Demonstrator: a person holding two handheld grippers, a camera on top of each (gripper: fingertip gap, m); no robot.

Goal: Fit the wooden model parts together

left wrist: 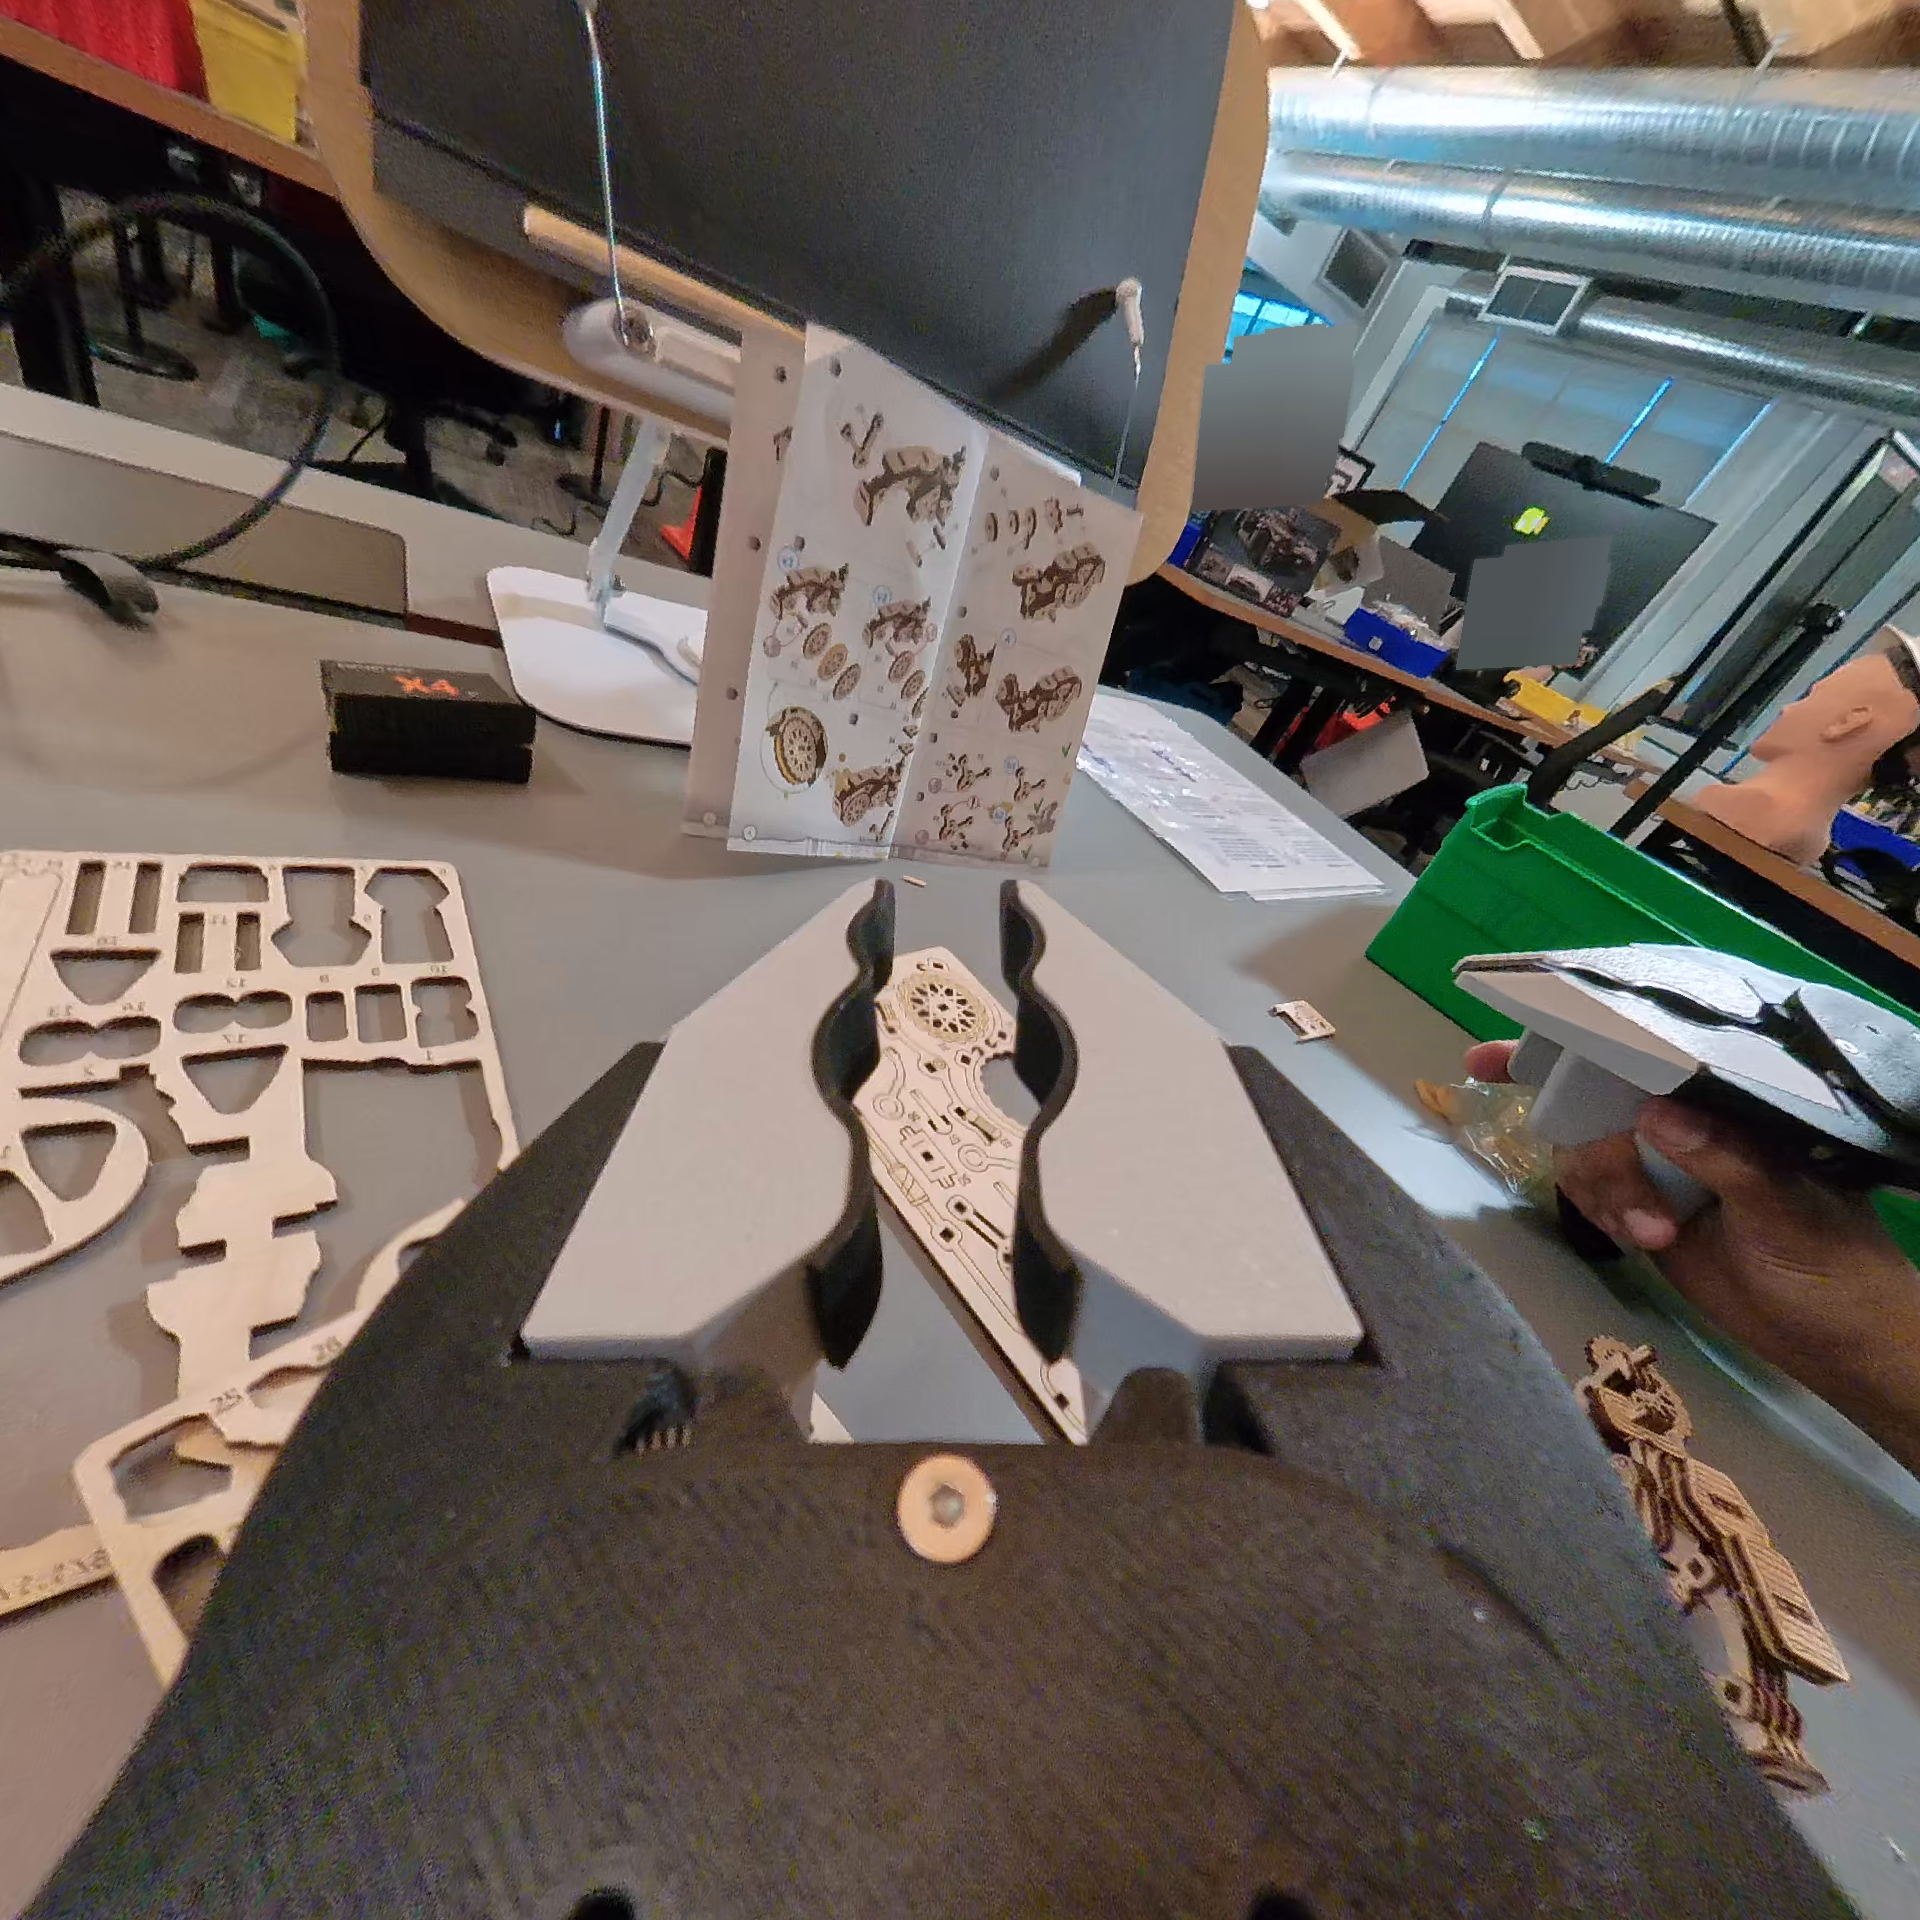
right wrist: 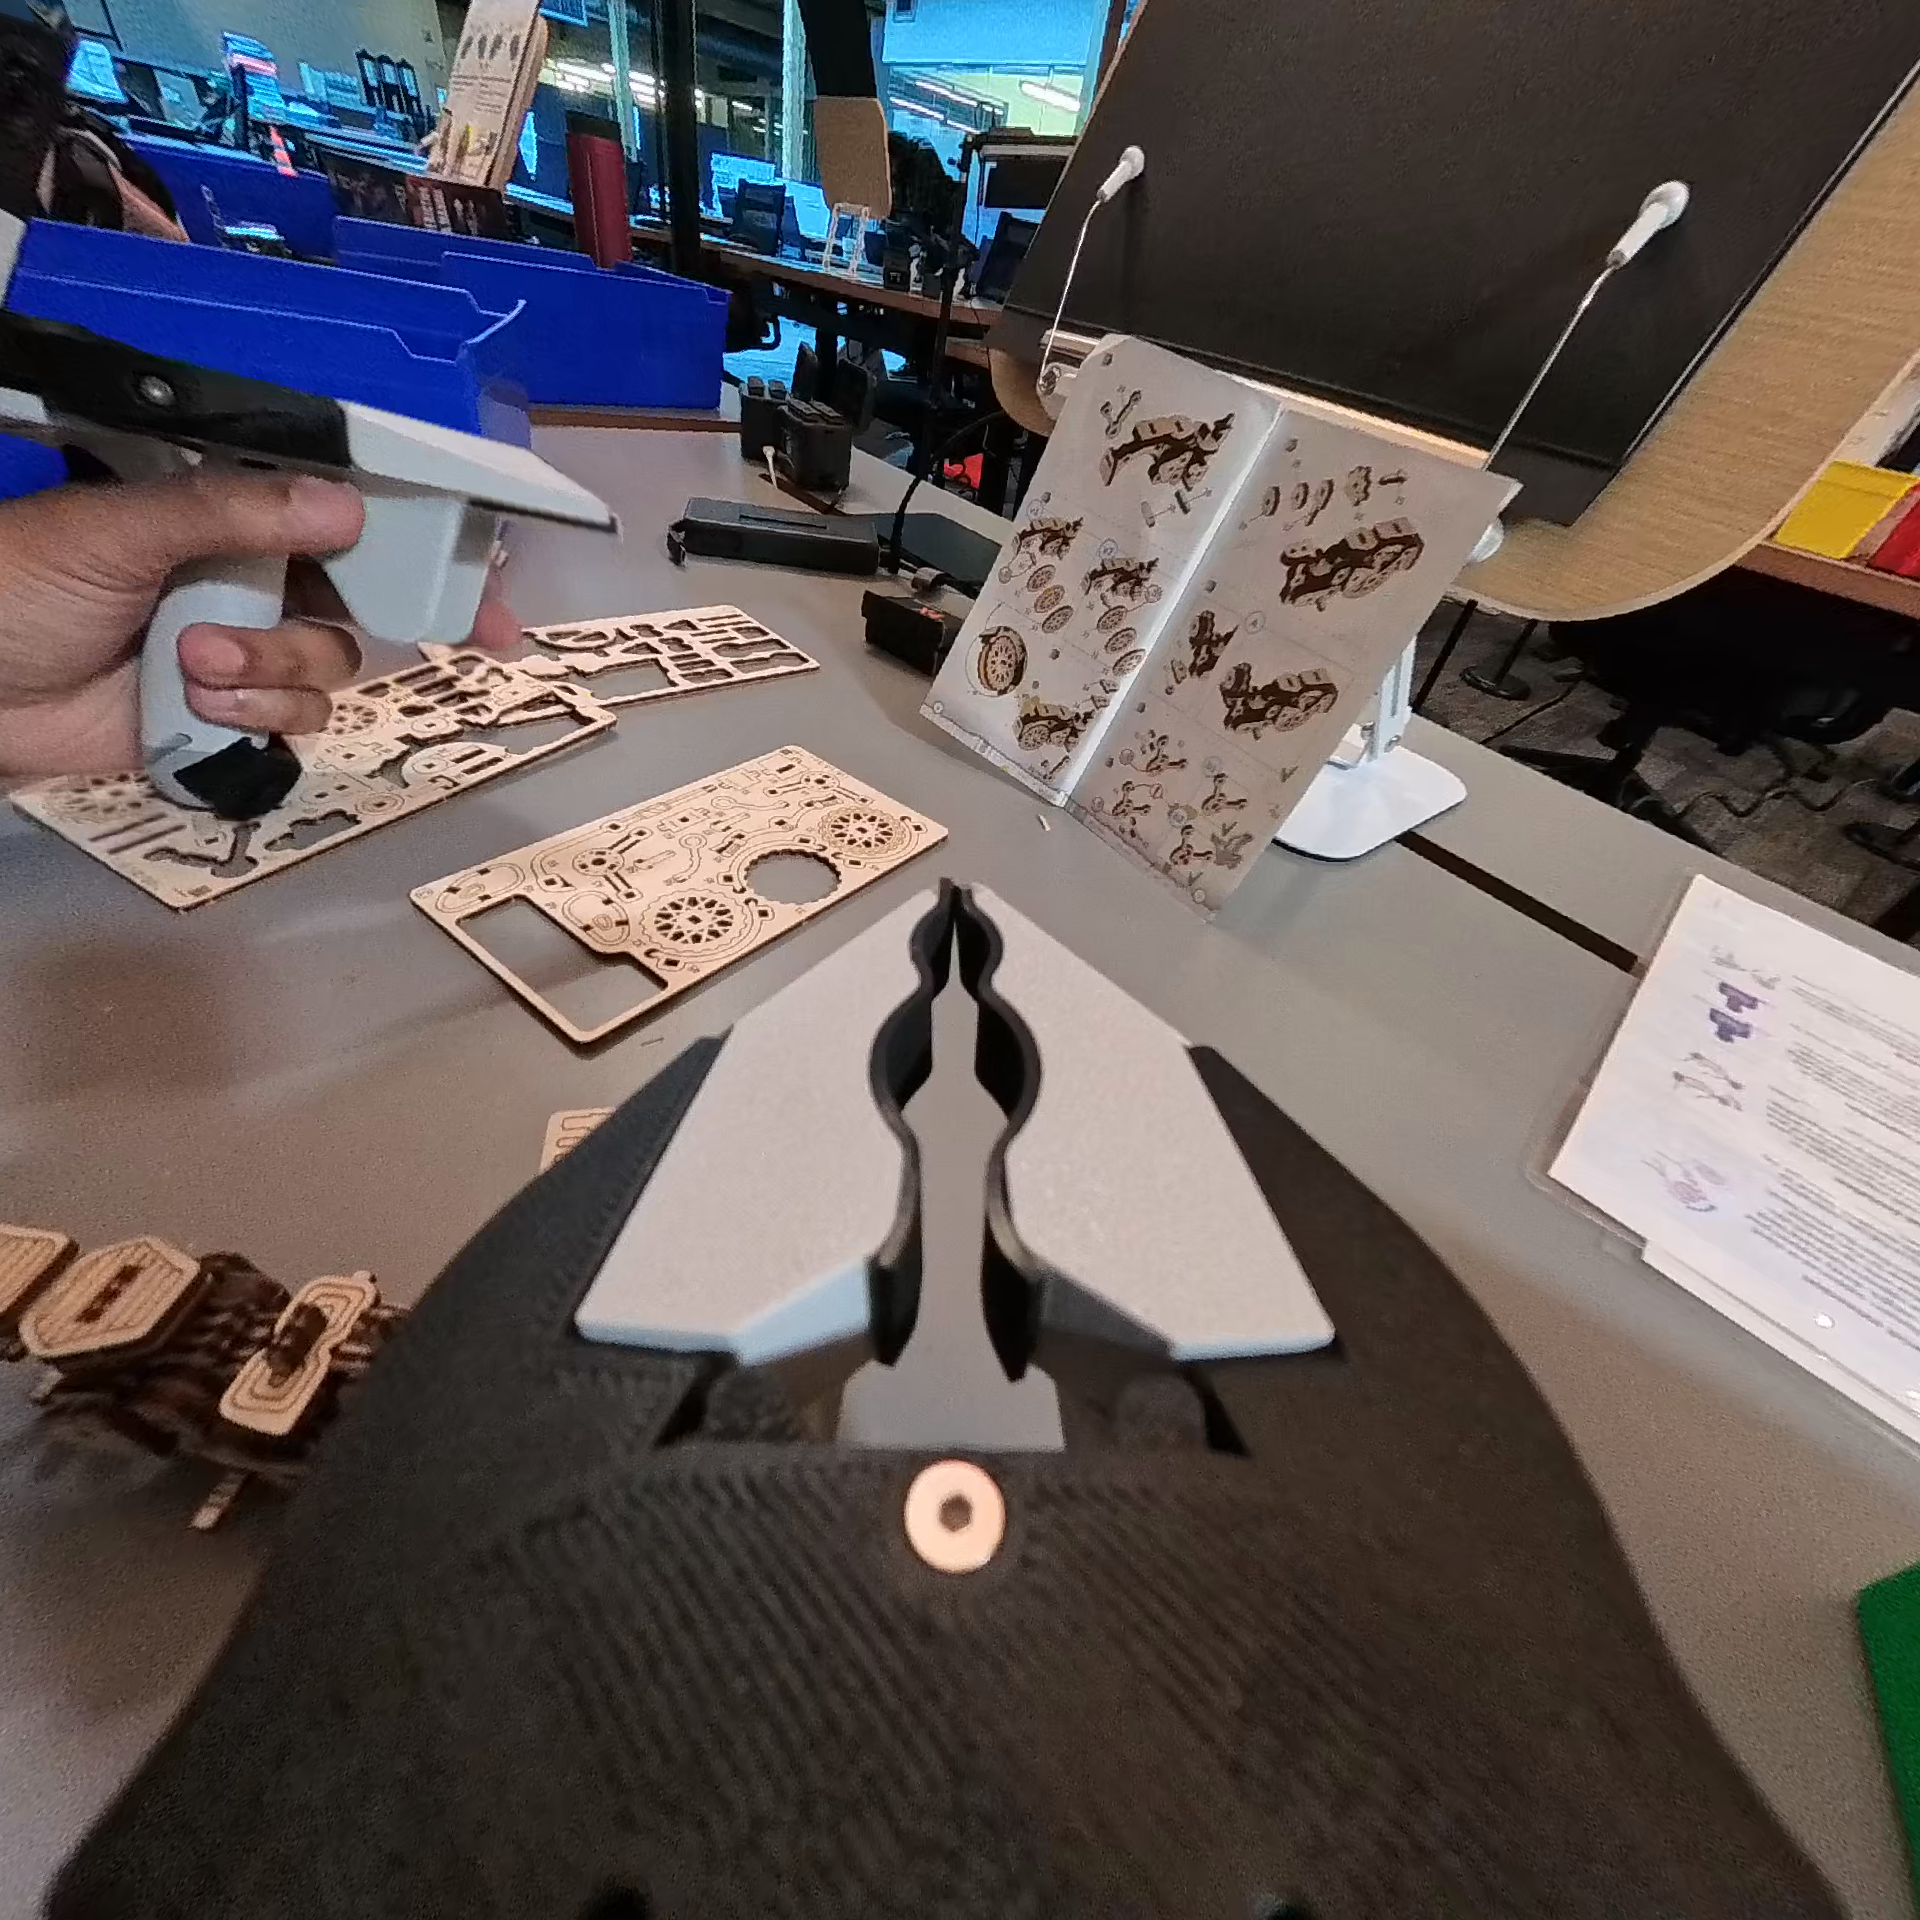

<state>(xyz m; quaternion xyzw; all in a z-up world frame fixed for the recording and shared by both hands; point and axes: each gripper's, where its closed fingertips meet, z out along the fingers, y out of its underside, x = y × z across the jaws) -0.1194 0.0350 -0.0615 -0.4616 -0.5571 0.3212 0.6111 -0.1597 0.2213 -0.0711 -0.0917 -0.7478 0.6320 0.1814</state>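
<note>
My left gripper [left wrist: 948,902] is open and empty, held above the table. Between its fingers I see a flat wooden parts sheet [left wrist: 940,1081] with wheel cut-outs; it also shows in the right wrist view [right wrist: 675,894]. My right gripper [right wrist: 956,899] is shut with nothing visible between its tips, over bare table right of that sheet. A partly built wooden model [right wrist: 156,1330] lies at its left, also in the left wrist view [left wrist: 1704,1538]. Each gripper appears in the other's view, held by a hand: the right one [left wrist: 1470,968], the left one [right wrist: 592,509].
Punched-out wooden sheets [left wrist: 239,1018] lie at the left. An open instruction booklet [left wrist: 904,644] stands on a white stand at the back. A small loose wooden piece [left wrist: 1302,1018], a black box [left wrist: 426,717], a green bin [left wrist: 1558,894], blue bins [right wrist: 364,312] and a laminated sheet [right wrist: 1766,1122] surround the work area. Some 20 cm of space lies between my two pairs of fingers.
</note>
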